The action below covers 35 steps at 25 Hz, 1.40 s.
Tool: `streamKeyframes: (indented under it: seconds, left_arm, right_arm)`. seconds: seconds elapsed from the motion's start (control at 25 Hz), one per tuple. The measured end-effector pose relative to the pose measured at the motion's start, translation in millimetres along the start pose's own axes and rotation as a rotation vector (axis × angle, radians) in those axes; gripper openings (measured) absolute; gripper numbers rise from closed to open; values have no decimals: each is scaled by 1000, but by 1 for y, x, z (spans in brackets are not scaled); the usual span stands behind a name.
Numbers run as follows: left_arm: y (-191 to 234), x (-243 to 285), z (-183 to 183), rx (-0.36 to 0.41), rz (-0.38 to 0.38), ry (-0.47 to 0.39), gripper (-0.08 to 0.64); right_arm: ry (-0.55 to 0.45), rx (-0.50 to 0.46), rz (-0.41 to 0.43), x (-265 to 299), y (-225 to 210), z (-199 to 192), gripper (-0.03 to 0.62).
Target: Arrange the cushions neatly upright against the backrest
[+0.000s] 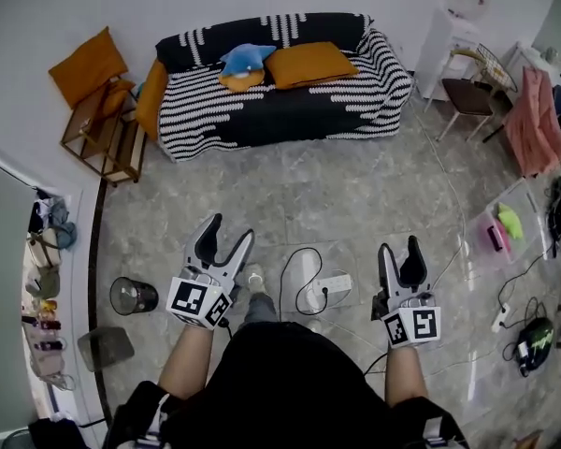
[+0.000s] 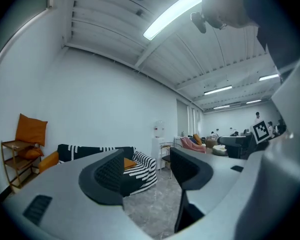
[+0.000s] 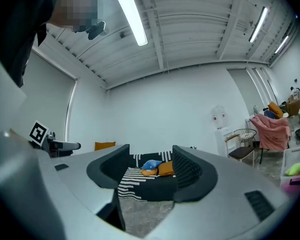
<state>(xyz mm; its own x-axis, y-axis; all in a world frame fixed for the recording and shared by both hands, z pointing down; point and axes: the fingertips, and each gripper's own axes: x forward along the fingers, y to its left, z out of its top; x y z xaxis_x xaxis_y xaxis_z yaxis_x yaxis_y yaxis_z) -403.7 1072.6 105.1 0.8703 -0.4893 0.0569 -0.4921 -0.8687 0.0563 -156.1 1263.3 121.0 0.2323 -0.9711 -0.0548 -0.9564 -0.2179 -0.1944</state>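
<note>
Jaws spread and empty, left gripper [image 1: 230,230] and right gripper [image 1: 399,248] face the black-and-white striped fabric sofa [image 1: 280,115], seemingly readied for its slumped orange square cushion [image 1: 309,64]

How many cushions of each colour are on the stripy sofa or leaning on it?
Orange: 2, the seat cushion and the armrest cushion
Blue: 1, the blue cushion, which shows orange underneath
Total: 3

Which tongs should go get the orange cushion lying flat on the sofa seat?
Probably right. The right tongs are open and point straight at the orange cushion; the left tongs aim nearer the end of the sofa. Both are far away.
</note>
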Motion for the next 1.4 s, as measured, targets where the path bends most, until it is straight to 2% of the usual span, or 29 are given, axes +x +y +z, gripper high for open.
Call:
streamKeyframes:
  seconds: [0.2,0.4,0.72,0.88,1.12,1.4]
  left_arm:
    - [60,27,-3,-15,-34,2,291]
    - [130,61,3,-26,-24,-29,291]
    - [248,86,10,-52,3,-32,291]
    - [295,94,15,-23,32,-25,291]
    - [329,106,14,-32,74,-37,291]
    - [357,134,7,-21,115,-5,291]
  right_arm:
    - [20,-28,-5,60,16,-1,259]
    - [19,-62,9,140,46,0,256]
    - [13,-35,17,262,95,-5,244]
    - [22,-9,23,301,111,-13,244]
    - [75,-41,50,340,114,-25,241]
    - [87,-19,155,416,129,-47,224]
